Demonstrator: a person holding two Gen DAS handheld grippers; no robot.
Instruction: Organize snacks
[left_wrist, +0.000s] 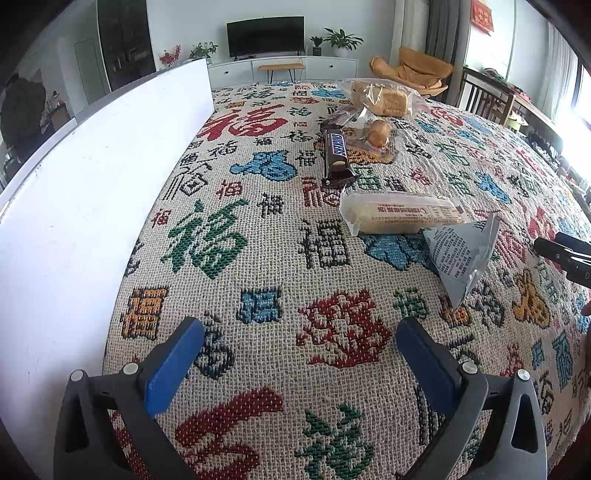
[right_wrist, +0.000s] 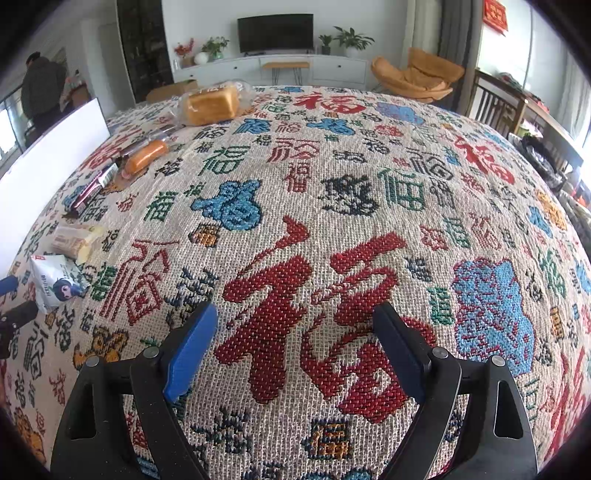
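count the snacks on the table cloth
5, in a row: bagged bread farthest, small bun nearer, chocolate bar left of the bun, long cream cake nearer still, grey packet nearest. None seems hidden.

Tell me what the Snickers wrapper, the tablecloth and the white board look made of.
Snickers wrapper: glossy plastic film, judging by its sheen and crimped ends. Tablecloth: coarse woven fabric, matte, with visible weave and woven-in characters. White board: smooth, rigid, matte panel; whether plastic, foam or painted wood is unclear.
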